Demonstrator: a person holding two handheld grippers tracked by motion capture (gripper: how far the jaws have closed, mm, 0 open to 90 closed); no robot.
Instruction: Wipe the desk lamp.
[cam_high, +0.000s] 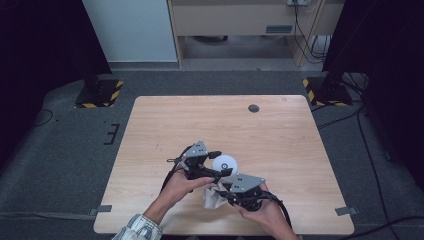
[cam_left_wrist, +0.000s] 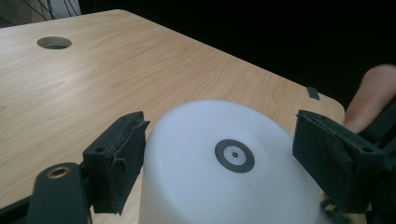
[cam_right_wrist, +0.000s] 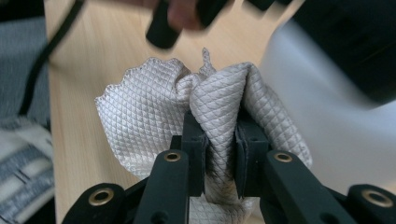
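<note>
Left gripper (cam_high: 216, 164), lower centre of the high view, had its jaws clamped across the upturned white cup (cam_high: 225, 163). Just right of it, the right gripper (cam_high: 220, 189) was pinched tight on the quilted cloth (cam_high: 212, 199). Best to keep the cup braced, press the cloth flat against its wall, and wipe in short strokes.

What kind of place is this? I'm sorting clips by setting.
Probably a lab or recording workspace: a bare wooden table on grey carpet, stand bases with hazard-striped tape at its far corners, and loose cables by the back wall.
</note>
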